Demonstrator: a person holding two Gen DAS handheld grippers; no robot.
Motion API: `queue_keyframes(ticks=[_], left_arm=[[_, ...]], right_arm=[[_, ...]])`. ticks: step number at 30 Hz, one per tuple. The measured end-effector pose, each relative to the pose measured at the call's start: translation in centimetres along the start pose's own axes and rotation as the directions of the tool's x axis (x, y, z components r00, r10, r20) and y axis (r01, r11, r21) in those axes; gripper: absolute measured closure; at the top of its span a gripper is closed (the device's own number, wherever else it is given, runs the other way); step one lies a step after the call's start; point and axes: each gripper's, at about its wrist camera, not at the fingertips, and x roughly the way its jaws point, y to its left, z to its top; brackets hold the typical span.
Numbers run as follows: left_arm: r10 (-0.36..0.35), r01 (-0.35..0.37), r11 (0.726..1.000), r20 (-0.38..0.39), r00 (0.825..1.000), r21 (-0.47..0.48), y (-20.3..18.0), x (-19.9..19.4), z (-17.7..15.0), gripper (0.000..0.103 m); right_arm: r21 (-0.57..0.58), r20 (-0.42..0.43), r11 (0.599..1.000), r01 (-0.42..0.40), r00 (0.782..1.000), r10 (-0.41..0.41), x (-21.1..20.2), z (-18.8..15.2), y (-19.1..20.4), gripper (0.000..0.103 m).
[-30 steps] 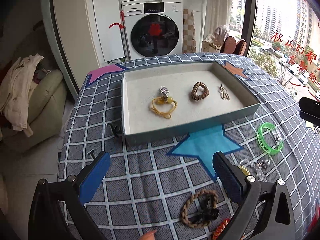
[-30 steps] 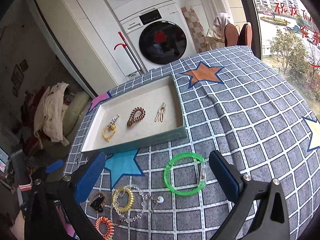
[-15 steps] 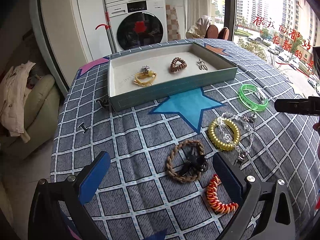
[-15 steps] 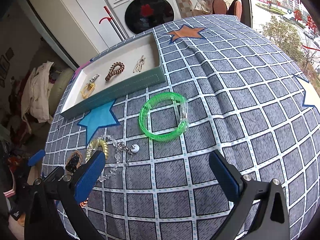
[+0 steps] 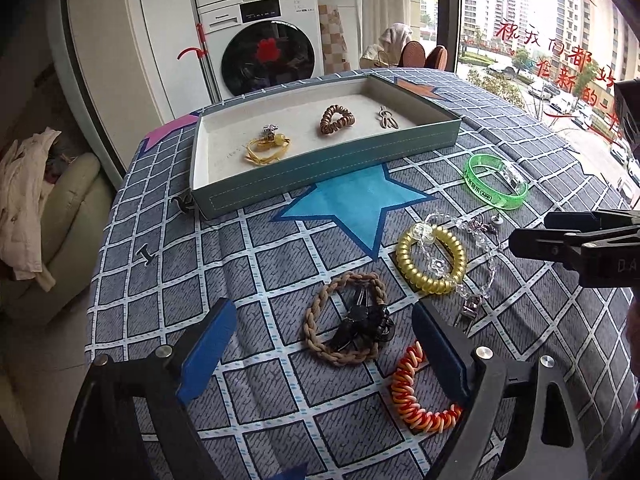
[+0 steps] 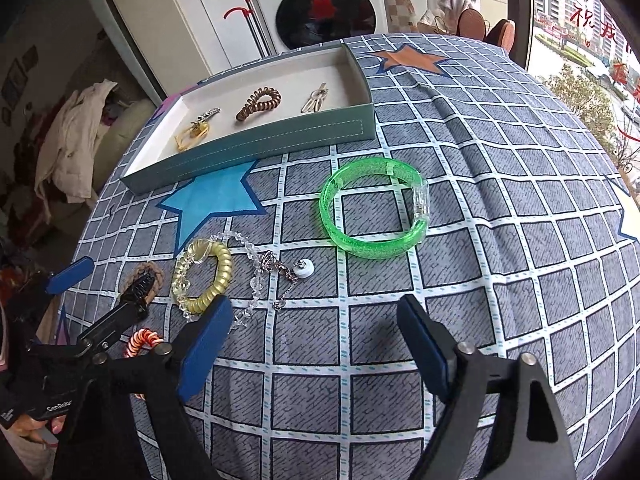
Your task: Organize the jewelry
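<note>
My right gripper [image 6: 314, 344] has just been narrowing, still empty above the clear bead chain [image 6: 256, 276]; my left gripper [image 5: 320, 344] gapes around the braided tan ring [image 5: 346, 318]. Tangled with the yellow coil tie [image 6: 204, 276], the chain may drag it, short of the teal tray [image 6: 256, 140].

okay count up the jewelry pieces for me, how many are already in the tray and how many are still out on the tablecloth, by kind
In the tray:
yellow cord piece with charm: 1
brown spiral tie: 1
metal clip: 1

On the tablecloth:
green bangle: 1
gold spiral tie: 1
clear bead chain: 1
braided ring: 1
black clip: 1
orange spiral tie: 1

Total: 9
</note>
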Motion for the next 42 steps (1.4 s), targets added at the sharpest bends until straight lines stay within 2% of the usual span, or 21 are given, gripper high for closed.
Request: queue_keyframes(ticks=[2,4,7,9,13,14,17,23,25,31,42], left_arm=[[-0.004,0.004,1.000,0.001,1.000,0.004,-0.1,0.0,-0.1,0.000],[-0.012,0.012,1.000,-0.003,1.000,0.008,-0.2,0.1,-0.1,0.008],[-0.023,0.024,1.000,-0.009,1.000,0.013,-0.4,0.2,-0.1,0.008],[-0.028,0.028,0.999,-0.014,1.000,0.020,-0.6,0.4,-0.1,0.017],[-0.036,0.036,0.999,-0.018,0.999,0.029,-0.9,0.5,-0.2,0.021],[-0.041,0.042,0.999,-0.021,0.999,0.030,-0.9,0.6,-0.2,0.027],[-0.051,0.052,0.998,-0.026,0.998,0.027,-0.9,0.7,-0.2,0.029],[-0.091,0.092,0.996,-0.036,0.995,0.010,-0.7,0.8,-0.1,0.060],[-0.094,0.095,0.995,-0.032,0.995,0.010,-0.8,0.7,-0.1,0.060],[-0.128,0.127,0.991,-0.015,0.992,-0.033,0.1,0.2,0.2,0.060],[-0.149,0.150,0.986,0.023,0.989,-0.078,1.4,-1.6,0.9,0.060]], right_arm=[[-0.001,-0.008,1.000,-0.005,1.000,0.005,0.2,0.1,0.0,0.033],[-0.015,-0.002,1.000,0.000,1.000,0.000,0.3,0.1,0.1,0.040],[-0.041,0.002,0.999,-0.005,1.000,0.005,0.6,0.3,0.4,0.047],[-0.062,0.005,0.998,-0.005,1.000,0.006,0.8,0.5,0.8,0.049],[-0.112,0.013,0.994,0.004,1.000,-0.002,1.3,0.7,1.9,0.055],[-0.124,0.016,0.992,0.010,1.000,-0.009,1.4,0.8,2.1,0.055],[-0.152,0.023,0.988,0.019,1.000,-0.016,1.7,0.9,2.6,0.060],[-0.140,0.023,0.990,-0.003,1.000,0.006,1.8,1.0,2.4,0.075],[-0.126,0.024,0.992,-0.005,1.000,0.008,1.7,0.9,2.0,0.085],[-0.135,0.034,0.991,-0.004,0.999,0.009,1.3,0.6,1.9,0.092],[-0.074,0.076,0.995,-0.061,0.995,0.067,-1.2,1.2,1.1,0.092]])
